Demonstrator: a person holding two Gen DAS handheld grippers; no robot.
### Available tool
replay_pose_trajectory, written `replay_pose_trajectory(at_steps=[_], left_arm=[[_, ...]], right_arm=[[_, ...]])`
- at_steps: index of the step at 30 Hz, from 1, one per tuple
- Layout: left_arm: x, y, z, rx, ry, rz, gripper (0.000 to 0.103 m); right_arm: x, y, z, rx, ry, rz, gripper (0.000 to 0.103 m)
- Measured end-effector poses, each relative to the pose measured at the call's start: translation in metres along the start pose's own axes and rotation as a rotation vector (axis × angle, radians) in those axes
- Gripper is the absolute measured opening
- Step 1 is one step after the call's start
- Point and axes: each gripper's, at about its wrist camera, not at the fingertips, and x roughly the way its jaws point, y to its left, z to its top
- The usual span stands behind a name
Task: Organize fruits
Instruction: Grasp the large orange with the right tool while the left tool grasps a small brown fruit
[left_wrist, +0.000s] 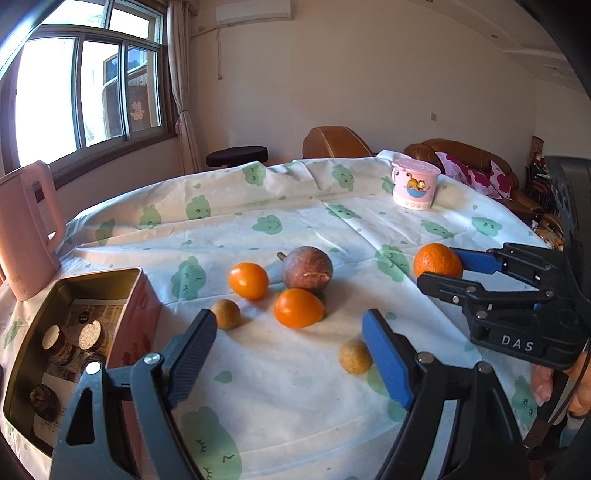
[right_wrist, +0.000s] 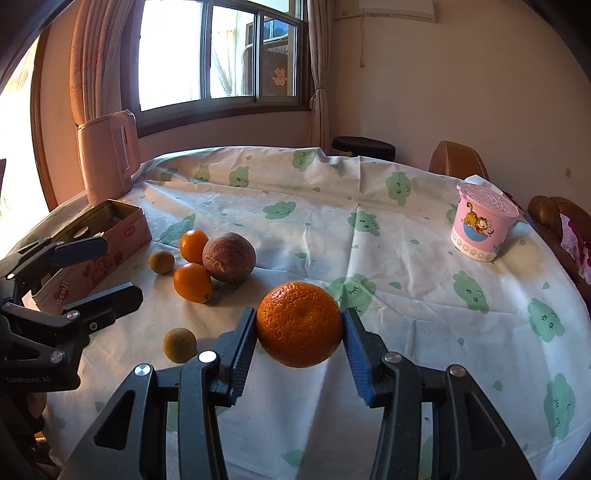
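Your right gripper (right_wrist: 300, 332) had its two blue-padded fingers (right_wrist: 356, 354) pressed against either side of the big orange (right_wrist: 299, 323), clamped on it at the near right part of the table. From the left wrist view the same orange (left_wrist: 437, 260) sat between those fingers toward the right side of the tablecloth (left_wrist: 295, 387), well apart from the other fruit; whether it was lifted or resting on the cloth could not be told.

Your left gripper (left_wrist: 291, 354) stood wide open and held nothing, its fingers hovering over bare cloth. One small tan fruit (left_wrist: 354, 356) lay just beside the inner face of its blue pad (left_wrist: 388, 362) (touching or not, the view did not settle). A second small tan fruit (left_wrist: 226, 314) lay just past the tip of the other finger.

Beyond the open fingers a cluster sat in the middle of the table: a purple-brown passion fruit (left_wrist: 306, 267) with a stem stub, and two smooth orange fruits, one (left_wrist: 248, 280) to its left and one (left_wrist: 298, 307) in front of it, the front one close against it.

At your left an open pink tin (left_wrist: 129, 317) stood on the cloth, with dark round pieces (left_wrist: 44, 400) and printed paper inside. Behind the tin stood a pink kettle (left_wrist: 26, 229). At the far right of the table sat a pink lidded cup (left_wrist: 415, 184) with a cartoon cat on it.
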Motion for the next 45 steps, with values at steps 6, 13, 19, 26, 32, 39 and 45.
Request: replay_pose_trajectory(at_steps=[6,13,19,26,32,39,45], left_arm=[[0.012,-0.019,0.001,0.033,0.068,-0.076,0.055],[0.032,-0.037,-0.003,0.085,0.185,-0.109,0.041],[0.040,-0.037,-0.007,0.081,0.240,-0.140,0.027],[0.029,-0.015,-0.003,0.027,0.163,-0.108,0.027],[0.027,0.012,0.000,-0.023,0.123,-0.046,0.027],[0.018,0.032,0.003,-0.077,0.043,0.027,0.027],[0.010,0.040,0.002,-0.116,-0.003,0.044,0.027]], right_arm=[[-0.013,-0.005,-0.010,0.010,-0.021,-0.004,0.048],[-0.016,-0.005,-0.009,0.022,-0.045,0.010,0.048],[-0.012,0.002,-0.008,0.019,-0.047,0.028,0.048],[-0.009,0.013,0.002,0.018,-0.074,0.049,0.048],[0.000,0.023,0.014,0.032,-0.085,0.082,0.048],[0.015,0.036,0.024,0.048,-0.105,0.097,0.048],[0.017,0.040,0.025,0.051,-0.126,0.081,0.048]])
